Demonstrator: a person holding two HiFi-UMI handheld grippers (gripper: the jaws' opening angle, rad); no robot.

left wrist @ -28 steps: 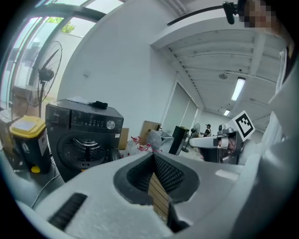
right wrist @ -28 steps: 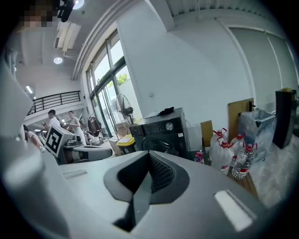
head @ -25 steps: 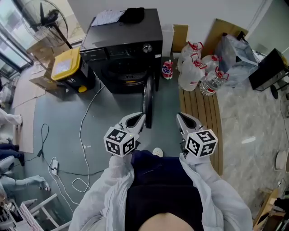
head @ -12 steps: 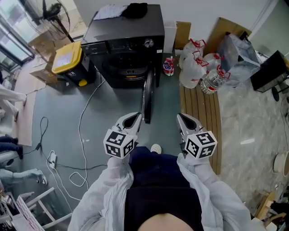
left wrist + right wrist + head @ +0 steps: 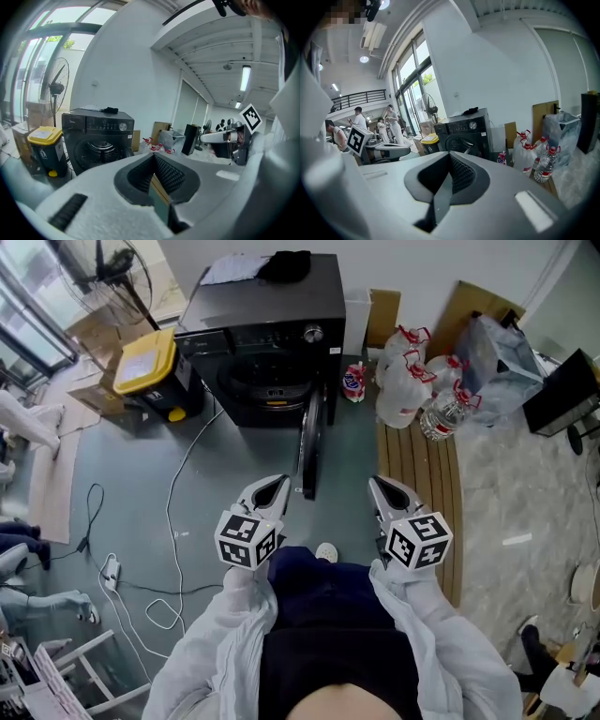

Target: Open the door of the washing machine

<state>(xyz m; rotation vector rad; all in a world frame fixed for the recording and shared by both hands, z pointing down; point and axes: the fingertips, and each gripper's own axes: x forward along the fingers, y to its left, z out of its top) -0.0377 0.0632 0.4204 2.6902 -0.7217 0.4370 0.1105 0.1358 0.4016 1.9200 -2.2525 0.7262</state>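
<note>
The dark front-loading washing machine [image 5: 267,320] stands against the far wall. Its round door [image 5: 309,446] is swung wide open, edge-on towards me, and the drum opening [image 5: 267,381] is exposed. My left gripper [image 5: 277,486] and right gripper [image 5: 379,486] hang side by side close to my body, short of the door's near edge and touching nothing. Both are shut with nothing between the jaws. The left gripper view shows the machine [image 5: 98,140] beyond the closed left gripper [image 5: 152,161]. In the right gripper view the machine [image 5: 466,133] and its door [image 5: 470,148] sit beyond the closed right gripper [image 5: 449,161].
A yellow-lidded bin [image 5: 148,367] stands left of the machine. A white cable [image 5: 173,512] trails over the floor. Water bottles [image 5: 412,390] and a small detergent bottle [image 5: 353,381] sit on the right by a slatted wooden board [image 5: 417,484]. Black cloth [image 5: 286,263] lies on top of the machine.
The left gripper has drifted slightly; the head view has shifted a little. Both grippers stay shut and the door stays wide open.
</note>
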